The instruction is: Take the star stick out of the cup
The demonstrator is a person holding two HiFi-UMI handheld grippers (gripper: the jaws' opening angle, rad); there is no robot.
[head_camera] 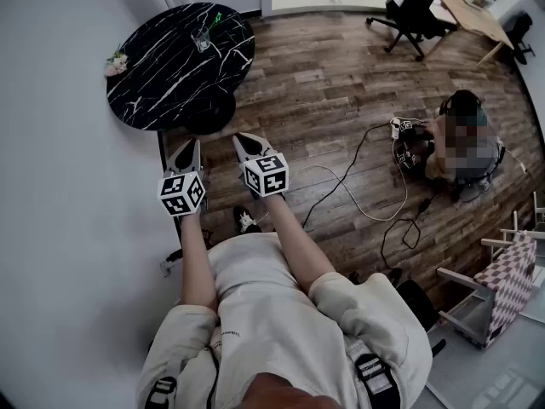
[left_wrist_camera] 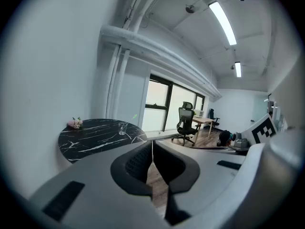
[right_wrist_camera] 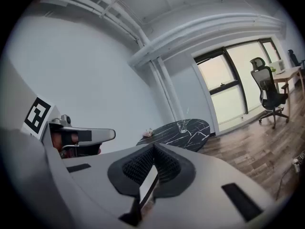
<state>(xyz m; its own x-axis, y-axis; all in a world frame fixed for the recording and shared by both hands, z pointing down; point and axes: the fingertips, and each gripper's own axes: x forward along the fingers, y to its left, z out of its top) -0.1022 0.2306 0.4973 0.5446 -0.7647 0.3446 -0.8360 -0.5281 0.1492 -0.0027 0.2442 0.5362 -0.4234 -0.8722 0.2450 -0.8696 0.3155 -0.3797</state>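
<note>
Your left claw and right claw are both clenched on nothing, side by side above the wooden floor, short of the round black bench. The cup holding the green star stick stands on the bench, well apart from both claws. Flowers sit at the bench's wall-side edge, and cables trail across the floor to your right.

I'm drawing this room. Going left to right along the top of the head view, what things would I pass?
little flowers → glass cup → black office chair → wooden desk
</note>
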